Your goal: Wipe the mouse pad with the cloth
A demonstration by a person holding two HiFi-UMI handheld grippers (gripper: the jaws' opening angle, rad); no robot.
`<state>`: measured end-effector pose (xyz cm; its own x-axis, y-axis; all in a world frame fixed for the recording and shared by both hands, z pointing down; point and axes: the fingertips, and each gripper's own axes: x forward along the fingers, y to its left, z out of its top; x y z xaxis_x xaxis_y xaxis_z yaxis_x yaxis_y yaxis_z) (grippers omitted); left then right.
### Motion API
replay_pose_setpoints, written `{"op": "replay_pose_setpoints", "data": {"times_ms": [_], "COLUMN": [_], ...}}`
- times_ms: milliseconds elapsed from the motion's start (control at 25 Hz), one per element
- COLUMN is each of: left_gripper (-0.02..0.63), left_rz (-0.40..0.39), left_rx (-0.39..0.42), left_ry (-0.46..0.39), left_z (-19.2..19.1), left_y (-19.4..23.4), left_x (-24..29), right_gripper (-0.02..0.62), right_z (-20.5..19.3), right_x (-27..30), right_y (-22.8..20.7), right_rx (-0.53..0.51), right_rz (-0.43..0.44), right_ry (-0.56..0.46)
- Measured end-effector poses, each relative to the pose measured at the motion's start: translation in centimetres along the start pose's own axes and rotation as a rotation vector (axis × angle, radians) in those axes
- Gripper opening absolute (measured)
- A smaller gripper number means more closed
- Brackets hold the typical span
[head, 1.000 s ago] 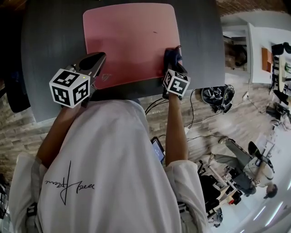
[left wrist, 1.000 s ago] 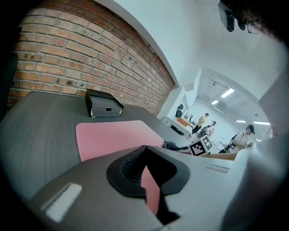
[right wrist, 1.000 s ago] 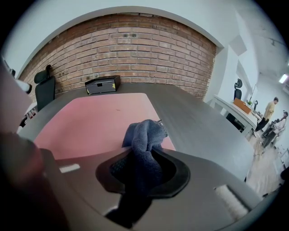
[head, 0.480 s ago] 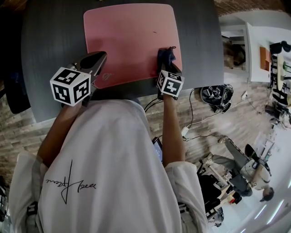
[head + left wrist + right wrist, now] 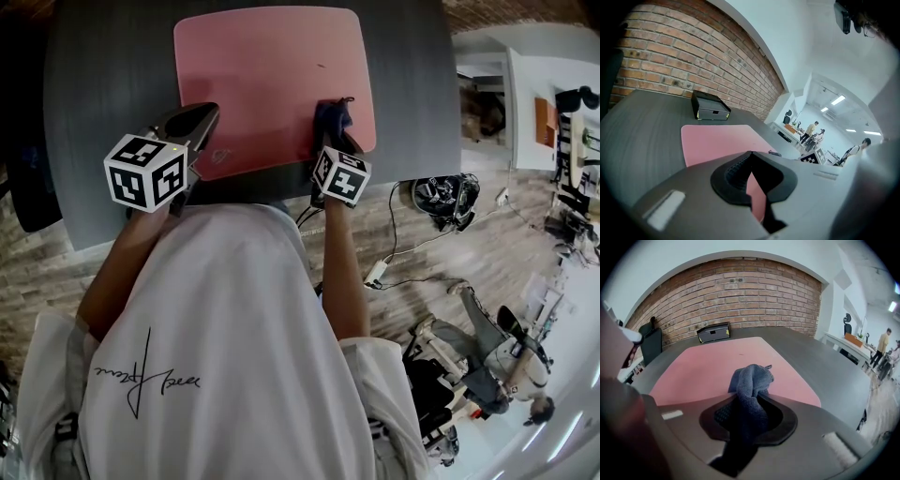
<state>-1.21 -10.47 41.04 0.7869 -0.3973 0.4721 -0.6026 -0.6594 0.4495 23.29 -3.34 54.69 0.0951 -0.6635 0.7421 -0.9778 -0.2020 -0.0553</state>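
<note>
The right tool (image 5: 749, 404) is clamped on the cloth (image 5: 751, 377), a soft, light, limp bundle probably best gripped at its bunched middle, as here, so that loose folds meet the surface. The cloth sits just ahead of the jaws on the near right part of the thin pink mouse pad (image 5: 267, 75). The left tool (image 5: 750, 154), jaws together and empty, sits at the pad's near left corner on the bench (image 5: 103, 84).

Cloth (image 5: 335, 112) partly behind right hand-held gripper (image 5: 330, 136)
</note>
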Motion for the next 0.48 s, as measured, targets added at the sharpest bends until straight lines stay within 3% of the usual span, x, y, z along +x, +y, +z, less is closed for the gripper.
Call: {"op": "replay_pose_setpoints", "data": {"times_ms": [480], "left_gripper": [0.012], "left_rz": [-0.005], "left_rx": [-0.034], "left_ry": [0.011], "left_z": [-0.5], "left_y": [0.3], "left_x": [0.2], "right_gripper": [0.084], "right_z": [-0.9], "right_x": [-0.6], "right_y": [3.7], "right_rx": [0.034], "right_rz": [0.039], "right_ry": [-0.016]}}
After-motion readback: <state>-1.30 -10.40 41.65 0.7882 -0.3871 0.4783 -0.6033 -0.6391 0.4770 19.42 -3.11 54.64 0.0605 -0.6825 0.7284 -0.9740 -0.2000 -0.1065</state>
